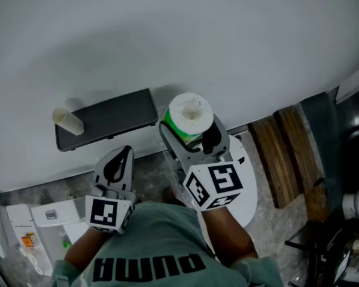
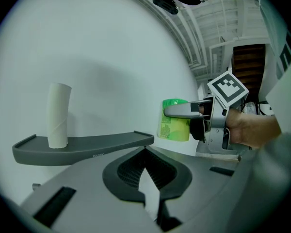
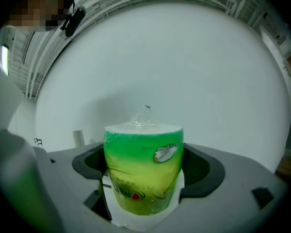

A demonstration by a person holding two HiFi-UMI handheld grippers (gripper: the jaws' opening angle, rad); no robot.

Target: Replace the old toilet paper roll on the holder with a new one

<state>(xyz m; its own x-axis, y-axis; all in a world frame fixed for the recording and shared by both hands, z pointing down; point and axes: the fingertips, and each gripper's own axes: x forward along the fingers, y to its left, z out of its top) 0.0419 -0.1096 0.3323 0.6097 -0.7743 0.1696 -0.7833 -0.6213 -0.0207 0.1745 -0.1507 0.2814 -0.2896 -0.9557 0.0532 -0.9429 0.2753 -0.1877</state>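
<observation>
A new toilet roll (image 1: pixel 190 116) in green plastic wrap stands upright between the jaws of my right gripper (image 1: pixel 189 131), which is shut on it just in front of the white wall. In the right gripper view the roll (image 3: pixel 143 171) fills the space between the jaws. To the left, a dark grey shelf-type holder (image 1: pixel 107 119) is fixed on the wall, and an empty cardboard tube (image 1: pixel 67 122) stands upright on its left end. My left gripper (image 1: pixel 121 158) hangs below the shelf, shut and holding nothing. The left gripper view shows the tube (image 2: pixel 58 115), the shelf (image 2: pixel 87 143) and the wrapped roll (image 2: pixel 174 121).
Wooden planks (image 1: pixel 282 154) lie on the floor at the right beside dark clutter (image 1: pixel 341 220). A white rounded fixture (image 1: pixel 244 181) sits under my right gripper. White boxes (image 1: pixel 48 215) lie at the lower left on a mottled grey floor.
</observation>
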